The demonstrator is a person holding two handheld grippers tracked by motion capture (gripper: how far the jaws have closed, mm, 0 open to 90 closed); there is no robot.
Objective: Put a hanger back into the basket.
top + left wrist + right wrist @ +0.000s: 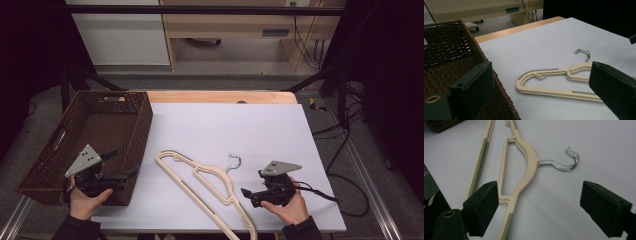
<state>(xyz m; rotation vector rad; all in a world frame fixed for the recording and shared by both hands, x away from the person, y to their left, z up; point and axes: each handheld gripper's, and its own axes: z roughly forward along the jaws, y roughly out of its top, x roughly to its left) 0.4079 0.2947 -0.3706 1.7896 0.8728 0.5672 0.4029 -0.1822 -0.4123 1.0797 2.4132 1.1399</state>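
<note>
A cream hanger point(210, 187) is lying flat on the white desk point(260, 130) between the two tongs. The left tongs point(122, 167) are hovering wide over the wicker basket point(107, 120) corner; the right tongs point(250, 192), also wide and empty, are pointing toward the hanger's metal hook point(564, 162).

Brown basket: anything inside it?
Nothing visible inside the brown basket; its woven floor looks bare. The left gripper and hand cover the near corner, so that part is unseen.

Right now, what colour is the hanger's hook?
Silver metal hook on the cream hanger; clearest in the right gripper view.
</note>
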